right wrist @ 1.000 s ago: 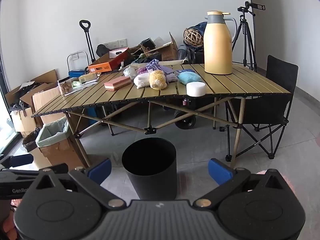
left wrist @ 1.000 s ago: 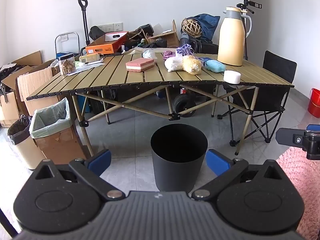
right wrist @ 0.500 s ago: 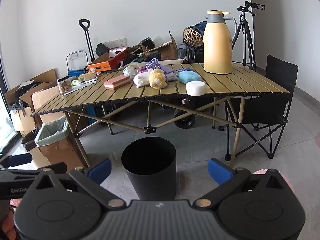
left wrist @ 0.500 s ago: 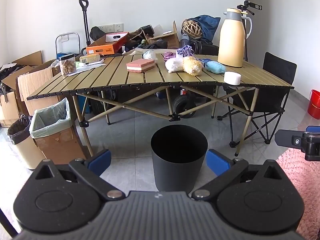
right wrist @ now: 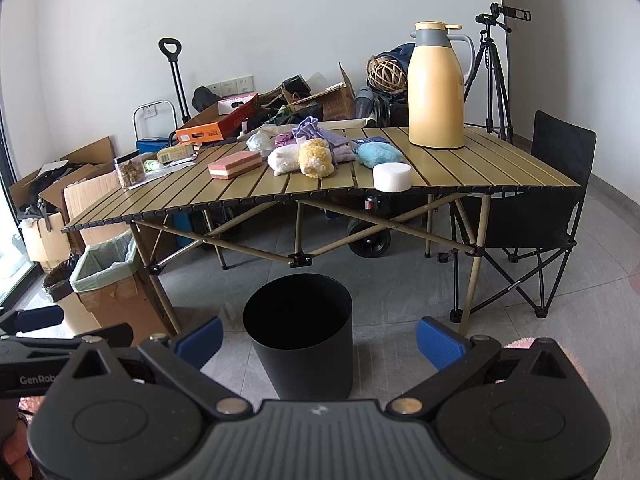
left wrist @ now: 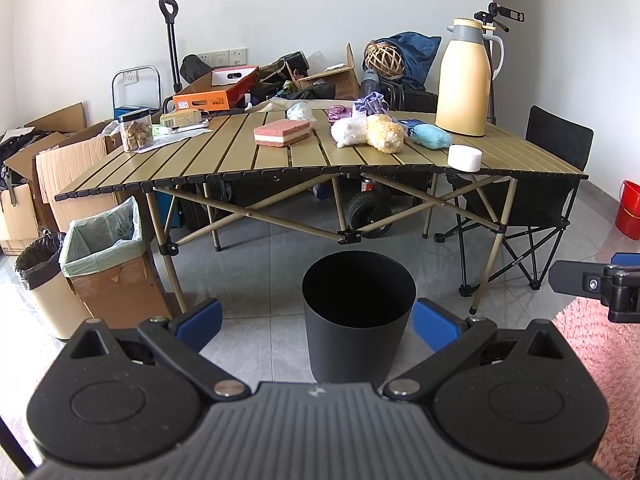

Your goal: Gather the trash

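Note:
An empty black bin [left wrist: 356, 312] [right wrist: 300, 332] stands on the floor in front of a folding slat table [left wrist: 200, 160] [right wrist: 480, 172]. On the table lie a pink sponge block [left wrist: 282, 132] [right wrist: 235, 164], white and yellow fluffy wads [left wrist: 366, 131] [right wrist: 302, 157], a teal wad [left wrist: 430, 136] [right wrist: 379, 154], a white round puck [left wrist: 464, 157] [right wrist: 392, 177], purple cloth bits [right wrist: 316, 136] and a crumpled clear bag [left wrist: 300, 111]. My left gripper [left wrist: 318, 322] is open and empty, well short of the table. My right gripper [right wrist: 320, 338] is open and empty too.
A tall yellow thermos [left wrist: 464, 80] [right wrist: 436, 84] stands at the table's right. A lined cardboard box [left wrist: 108, 264] and a beige bin [left wrist: 44, 280] sit left on the floor. A black folding chair [right wrist: 548, 208], a red bucket [left wrist: 630, 210], a pink rug [left wrist: 604, 360] and a tripod [right wrist: 494, 80] are on the right.
Both views have dropped slightly and edged a little back from the table. Both grippers stay open and empty.

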